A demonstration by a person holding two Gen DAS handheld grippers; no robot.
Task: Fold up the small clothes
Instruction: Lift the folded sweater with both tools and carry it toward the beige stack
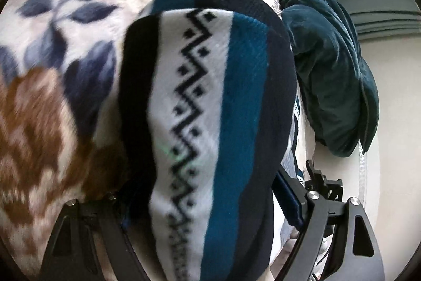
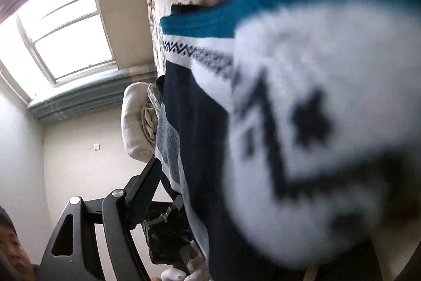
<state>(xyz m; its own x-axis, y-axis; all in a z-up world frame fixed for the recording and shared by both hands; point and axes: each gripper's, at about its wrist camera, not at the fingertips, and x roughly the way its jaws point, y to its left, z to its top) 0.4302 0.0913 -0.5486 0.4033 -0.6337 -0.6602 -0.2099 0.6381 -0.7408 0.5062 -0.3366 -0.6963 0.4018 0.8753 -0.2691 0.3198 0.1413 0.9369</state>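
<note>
A small knitted garment (image 1: pixel 210 109) with navy, teal and white stripes and a black zigzag pattern hangs lifted above the bed. In the left wrist view it drapes between my left gripper's fingers (image 1: pixel 289 202) and hides the fingertips. In the right wrist view the same garment (image 2: pixel 302 109) fills the frame very close and blurred, covering my right gripper; only one finger (image 2: pixel 144 186) shows at the left. The other gripper (image 2: pixel 168 228) shows below, beside the hanging cloth.
A floral blanket (image 1: pixel 52 57) in cream, blue and brown covers the bed. A dark teal velvet cushion (image 1: pixel 329 70) lies at the right. A window (image 2: pixel 60 36) and curtain valance, a cream pillow (image 2: pixel 136 120) and a person's face (image 2: pixel 10 246) show in the right wrist view.
</note>
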